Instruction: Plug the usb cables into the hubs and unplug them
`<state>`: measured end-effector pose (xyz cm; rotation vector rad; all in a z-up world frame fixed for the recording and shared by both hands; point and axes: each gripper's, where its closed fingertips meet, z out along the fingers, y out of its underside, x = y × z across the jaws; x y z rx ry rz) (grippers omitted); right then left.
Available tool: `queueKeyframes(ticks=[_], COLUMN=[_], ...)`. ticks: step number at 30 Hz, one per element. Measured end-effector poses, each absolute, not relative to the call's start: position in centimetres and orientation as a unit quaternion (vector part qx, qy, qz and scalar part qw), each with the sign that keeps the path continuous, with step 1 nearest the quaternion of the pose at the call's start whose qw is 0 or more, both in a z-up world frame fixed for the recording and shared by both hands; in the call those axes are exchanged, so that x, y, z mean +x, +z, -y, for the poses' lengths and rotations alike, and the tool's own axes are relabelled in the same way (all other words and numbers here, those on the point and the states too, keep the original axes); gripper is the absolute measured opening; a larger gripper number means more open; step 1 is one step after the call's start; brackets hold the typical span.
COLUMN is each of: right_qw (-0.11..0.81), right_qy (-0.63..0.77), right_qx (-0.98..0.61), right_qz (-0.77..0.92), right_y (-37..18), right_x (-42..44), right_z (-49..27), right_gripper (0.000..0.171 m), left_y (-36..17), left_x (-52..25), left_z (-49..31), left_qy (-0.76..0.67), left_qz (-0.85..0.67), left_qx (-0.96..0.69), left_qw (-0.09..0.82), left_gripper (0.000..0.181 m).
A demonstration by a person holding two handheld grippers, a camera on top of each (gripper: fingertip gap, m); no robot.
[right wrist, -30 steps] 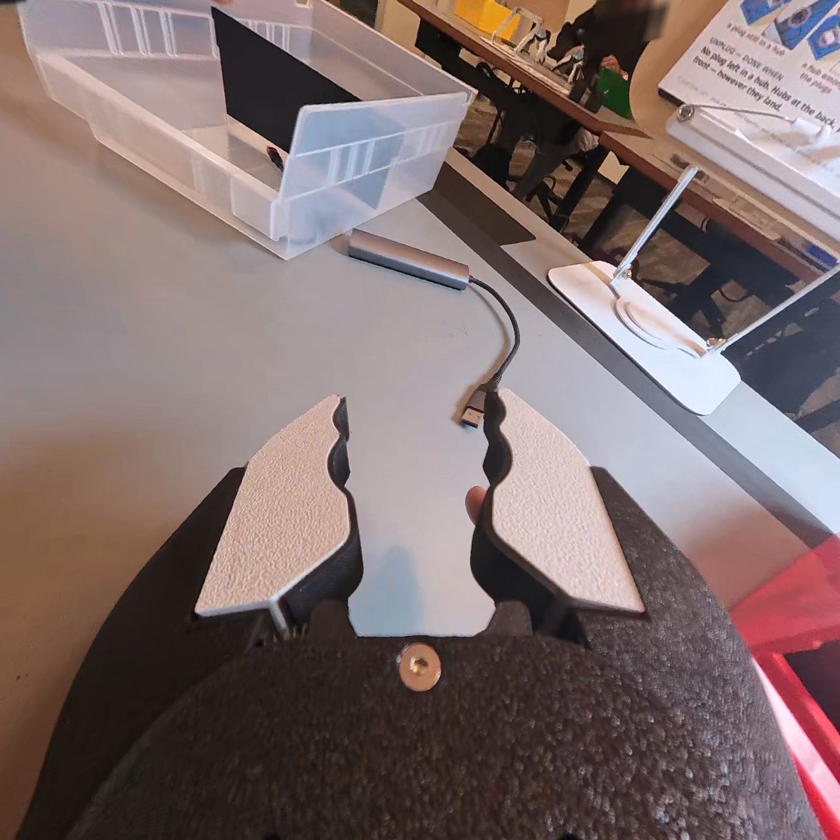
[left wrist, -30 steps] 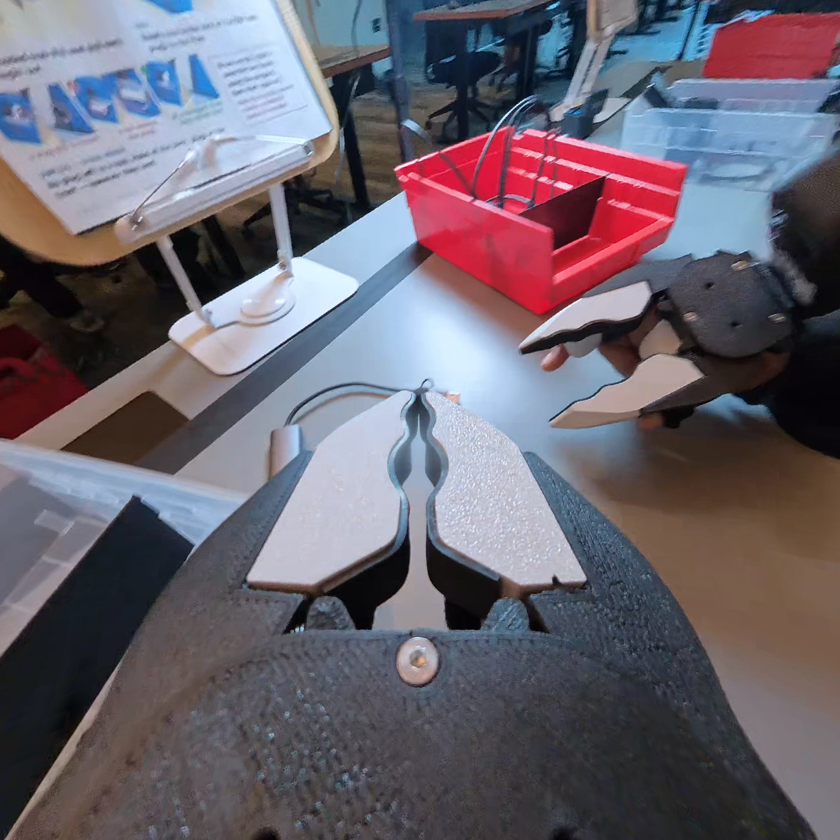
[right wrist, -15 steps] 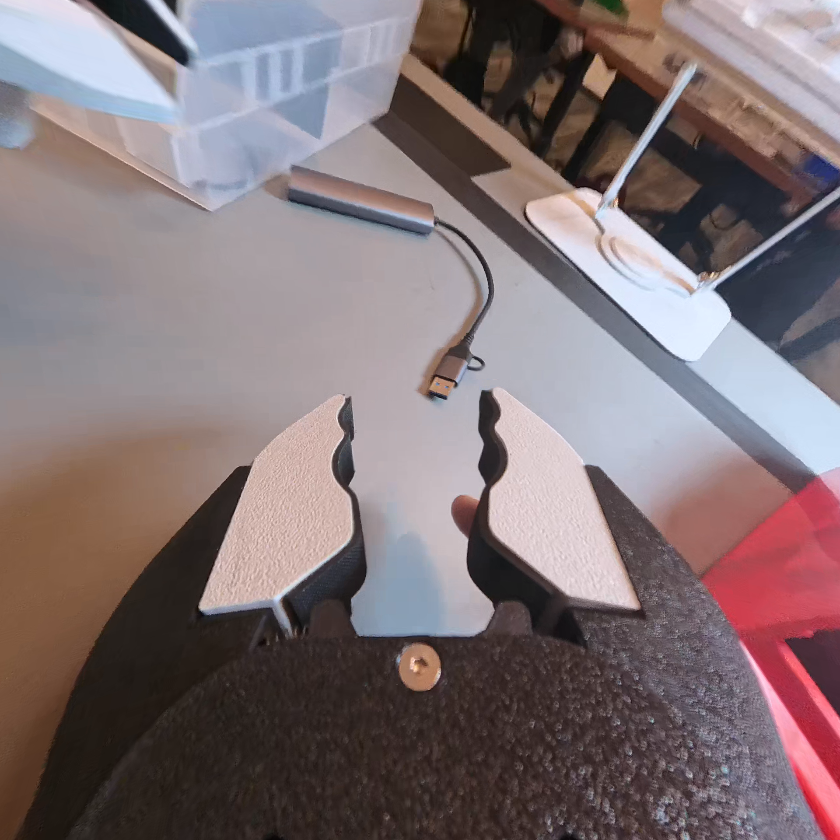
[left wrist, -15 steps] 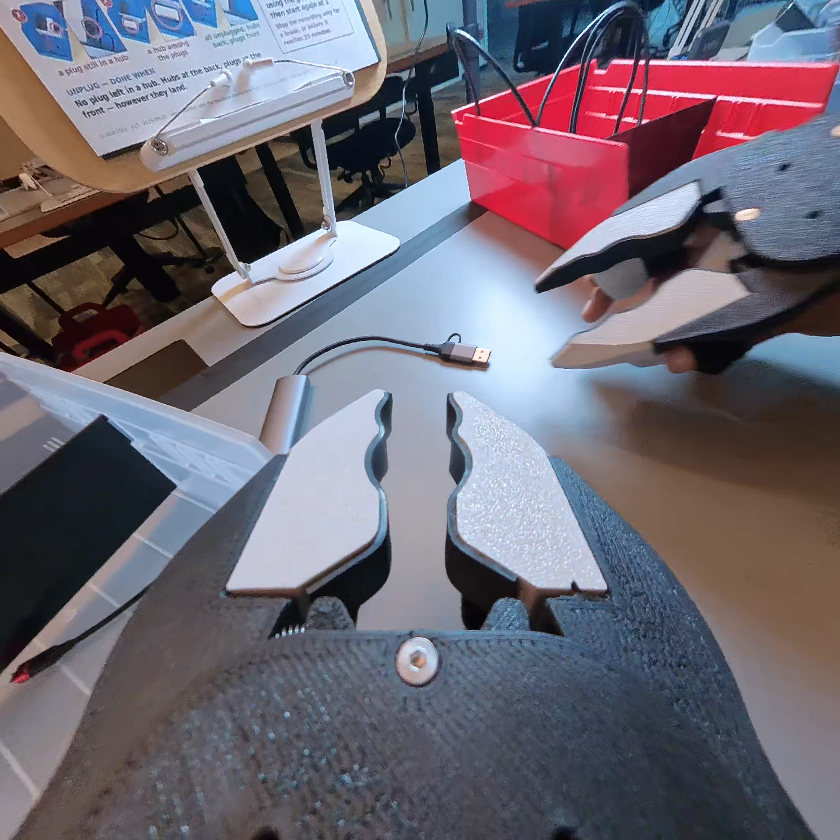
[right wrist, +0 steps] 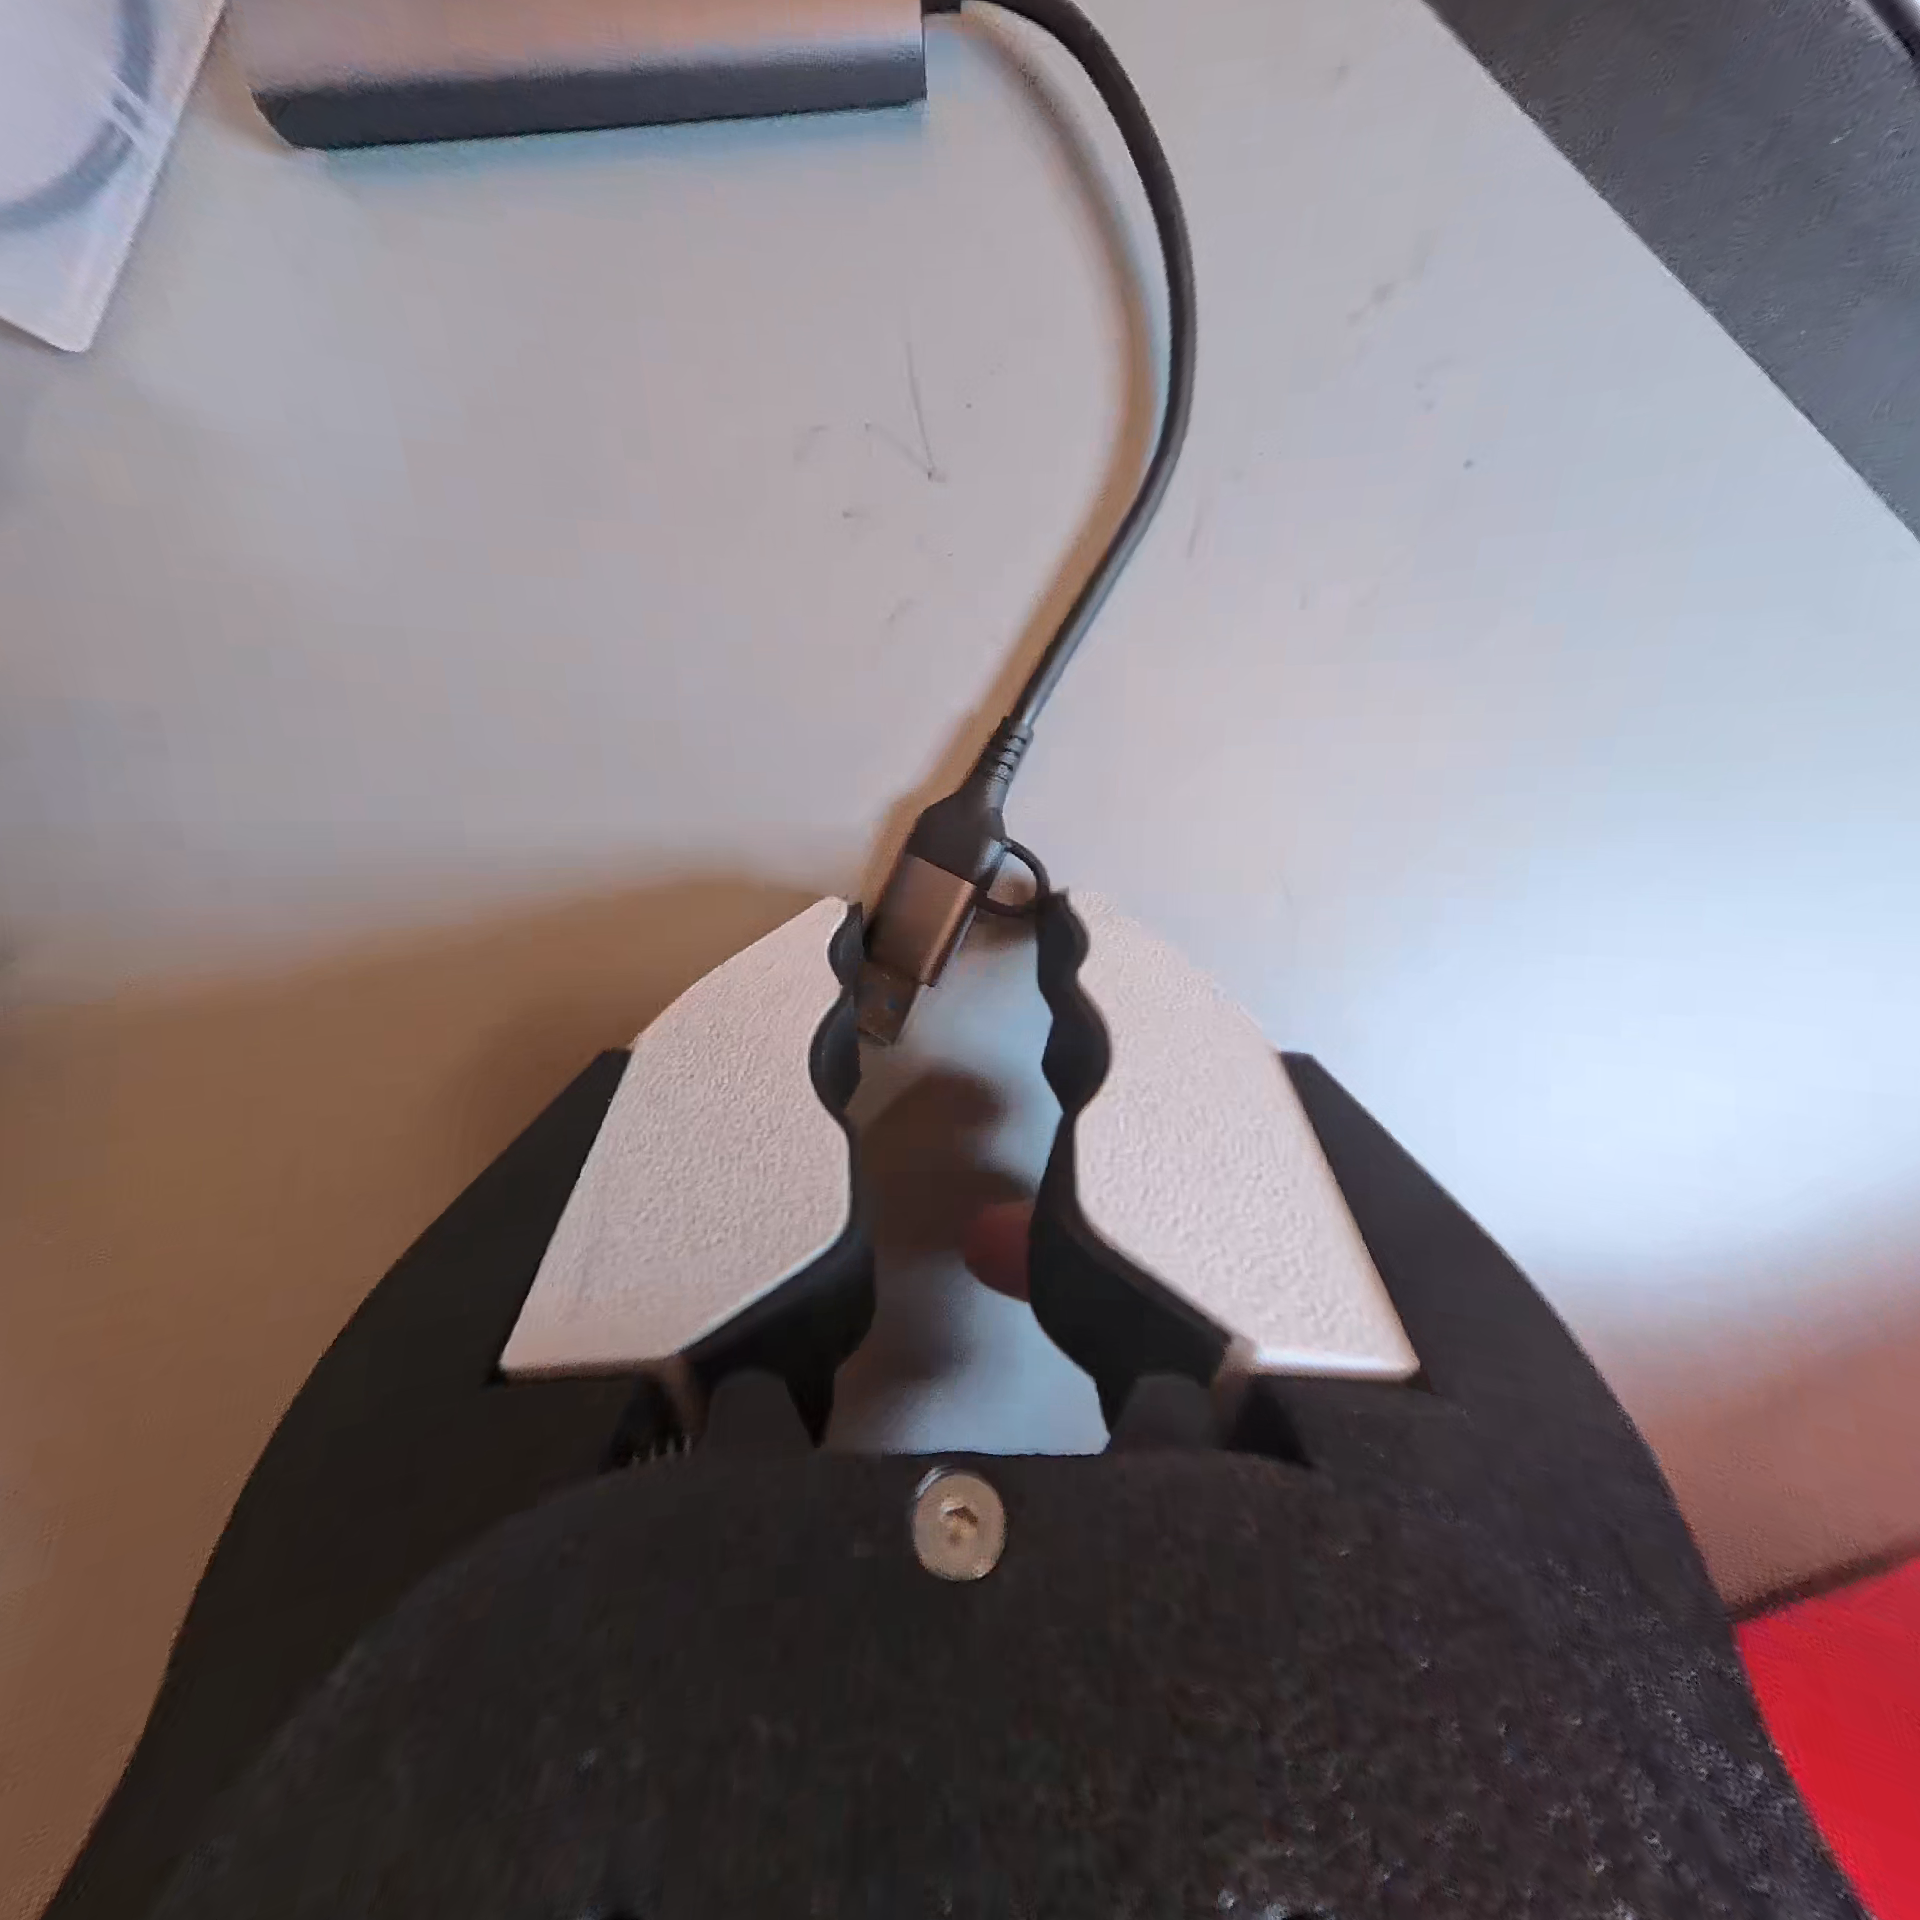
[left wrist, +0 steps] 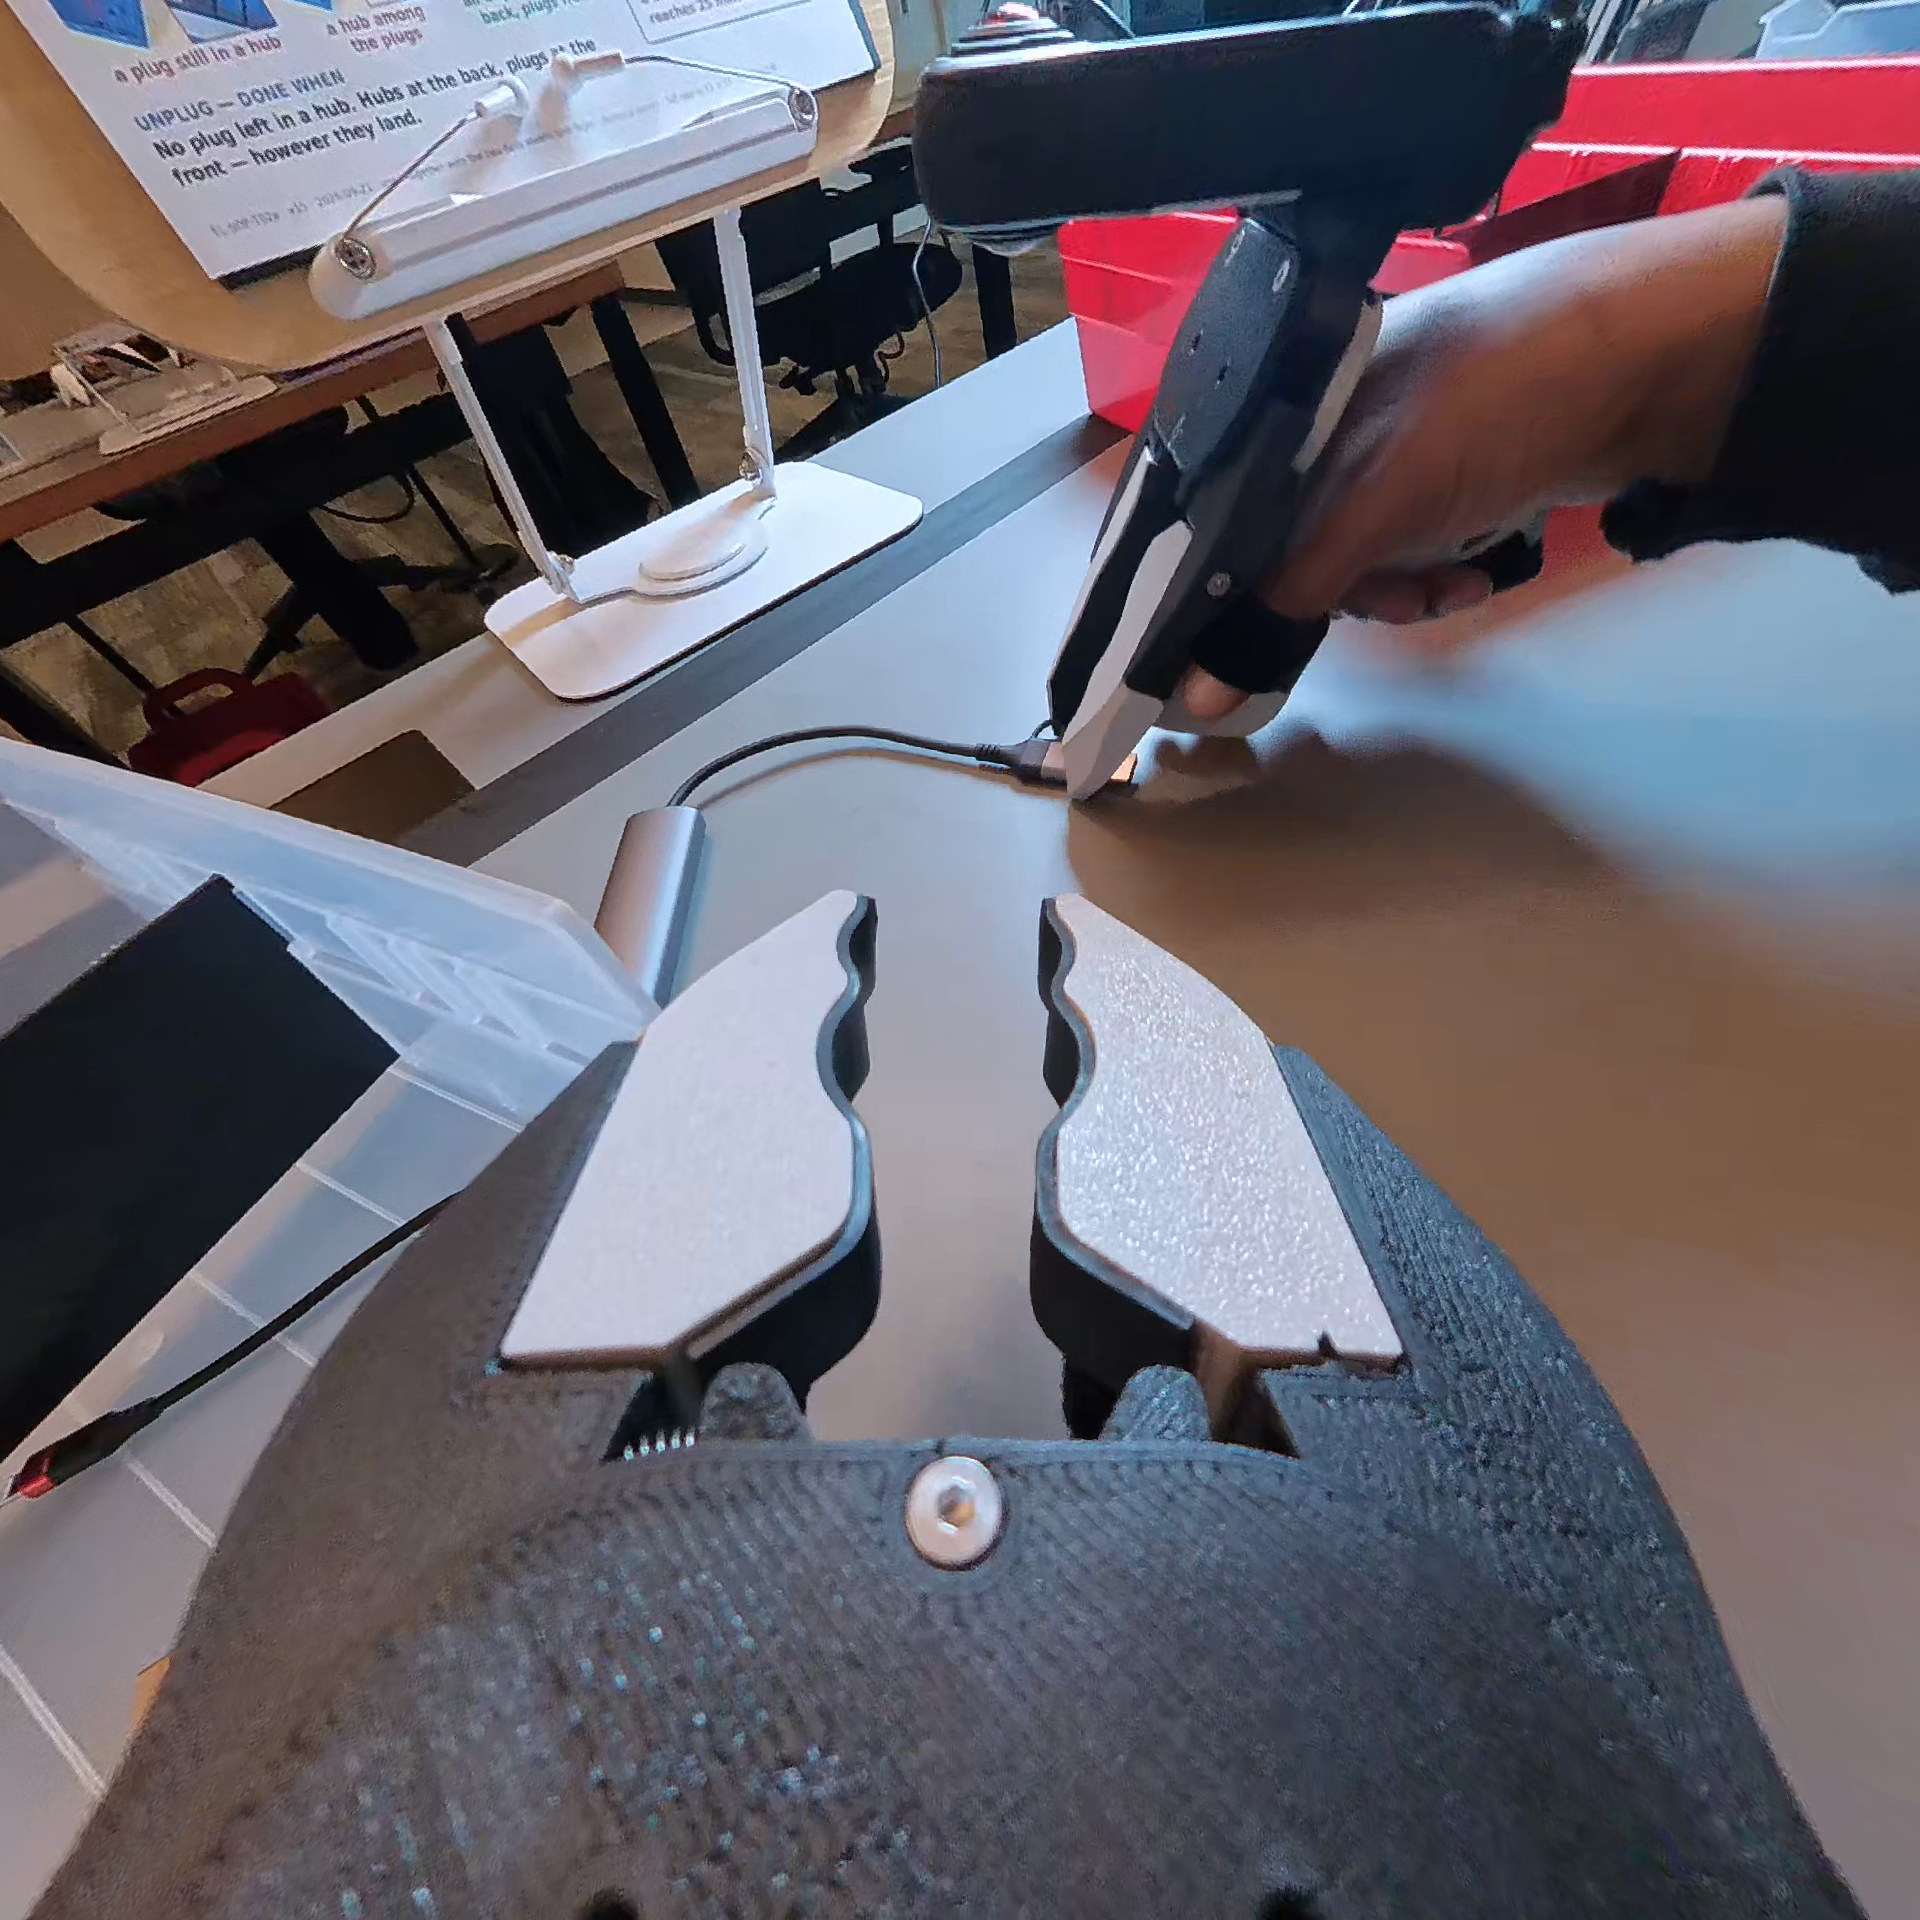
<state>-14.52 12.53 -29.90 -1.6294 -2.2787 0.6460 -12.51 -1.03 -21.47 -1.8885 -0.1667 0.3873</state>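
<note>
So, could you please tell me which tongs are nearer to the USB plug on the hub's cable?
Right. The right tongs straddle the USB plug, tips down at the table. The left tongs hang open, set back beside the grey hub.

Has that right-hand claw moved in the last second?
Yes. The right claw has come down onto the USB plug, toward the white stand.

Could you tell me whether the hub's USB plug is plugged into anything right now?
Unplugged: the USB plug lies bare-tipped on the table, between the open right gripper fingertips.
</note>
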Motion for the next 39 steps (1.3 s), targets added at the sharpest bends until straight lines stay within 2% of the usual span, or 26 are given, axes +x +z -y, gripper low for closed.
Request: queueKeyframes(ticks=[5,6,14,23,28,31,34,36,37,39], right_qw=[0.155,0.171,0.257,0.348,0.398,0.415,0.420,0.412,0.416,0.426], right_qy=[0.246,0.267,0.374,0.412,0.432,0.458,0.497,0.519,0.523,0.529], right_qx=[-0.508,-0.493,-0.409,-0.294,-0.207,-0.159,-0.115,-0.099,-0.102,-0.120], right_qz=[0.811,0.810,0.792,0.789,0.783,0.770,0.750,0.742,0.737,0.724], right_y=[-28.3,-26.9,-15.1,-7.8,-4.2,-2.3,-0.7,-0.2,0.0,0.2], right_x=[-12.4,-12.0,-8.3,-5.1,-2.2,-0.5,1.1,1.7,1.6,0.9], right_z=[-12.9,-12.9,-12.3,-8.0,-5.6,-4.3,-3.2,-2.8,-3.1,-4.2], right_gripper=[0.028,0.003,0.002,0.002,0.002,0.002,0.002,0.002,0.002,0.003], left_y=[-21.6,-21.6,-22.0,-21.9,-21.6,-21.0,-19.2,-18.0,-17.7,-18.1], left_x=[-12.3,-12.2,-12.3,-11.3,-9.3,-6.7,-2.3,0.8,2.1,3.4], left_z=[0.9,0.9,0.8,0.2,-0.8,-1.5,-1.8,-1.6,-1.2,-0.8], left_qy=[0.178,0.180,0.191,0.161,0.093,0.012,-0.080,-0.139,-0.172,-0.214], left_qz=[0.054,0.051,0.047,0.043,0.037,0.011,-0.053,-0.098,-0.114,-0.132], left_qx=[-0.806,-0.807,-0.809,-0.807,-0.799,-0.786,-0.751,-0.722,-0.713,-0.724], left_qw=[0.561,0.561,0.553,0.567,0.593,0.618,0.654,0.671,0.670,0.643], left_gripper=[0.031,0.031,0.032,0.044,0.054,0.066,0.068,0.060,0.040,0.021])
